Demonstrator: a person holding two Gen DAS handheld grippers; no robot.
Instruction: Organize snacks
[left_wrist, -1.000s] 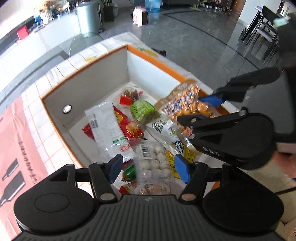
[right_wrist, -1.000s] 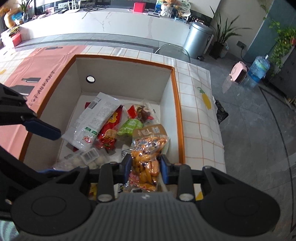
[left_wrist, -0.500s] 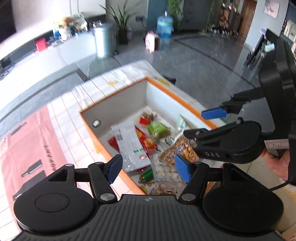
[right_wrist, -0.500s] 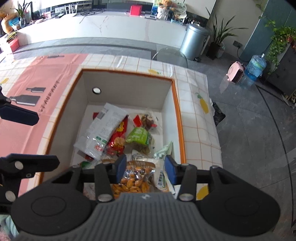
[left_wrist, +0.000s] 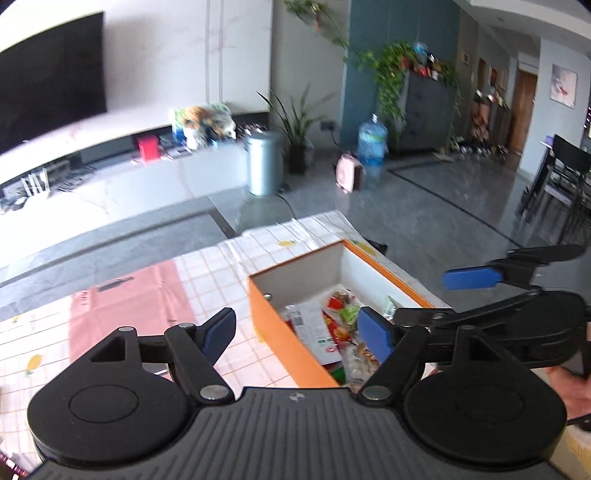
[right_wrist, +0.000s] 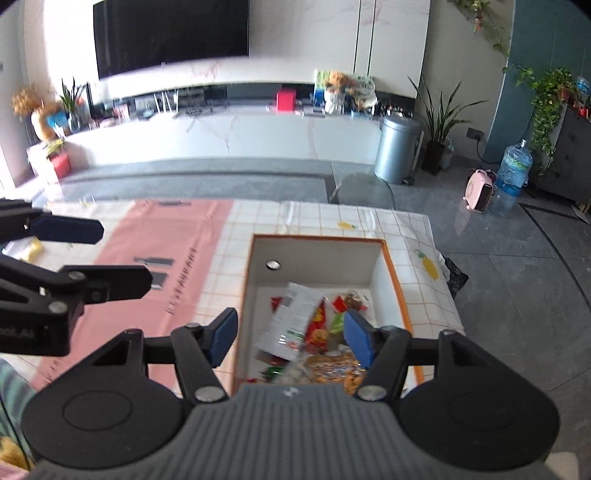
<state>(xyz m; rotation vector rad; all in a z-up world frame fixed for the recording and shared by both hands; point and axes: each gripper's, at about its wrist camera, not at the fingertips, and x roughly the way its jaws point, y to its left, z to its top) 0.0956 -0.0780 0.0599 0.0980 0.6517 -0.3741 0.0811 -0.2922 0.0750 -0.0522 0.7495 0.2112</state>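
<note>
One orange box (right_wrist: 392, 271) on the checked tabletop (right_wrist: 321, 218), holding a heap of snack packets (right_wrist: 295, 321) too jumbled to count, one white packet topmost, two claws above it, left claw (left_wrist: 299, 334) and right claw (right_wrist: 291, 334) both spread wide, gripping nothing

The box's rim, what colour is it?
Orange; the box rim shows best in the right wrist view.

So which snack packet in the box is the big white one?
The long white packet lying flat in the box, left of the red packet. The others are red, green or orange.
</note>
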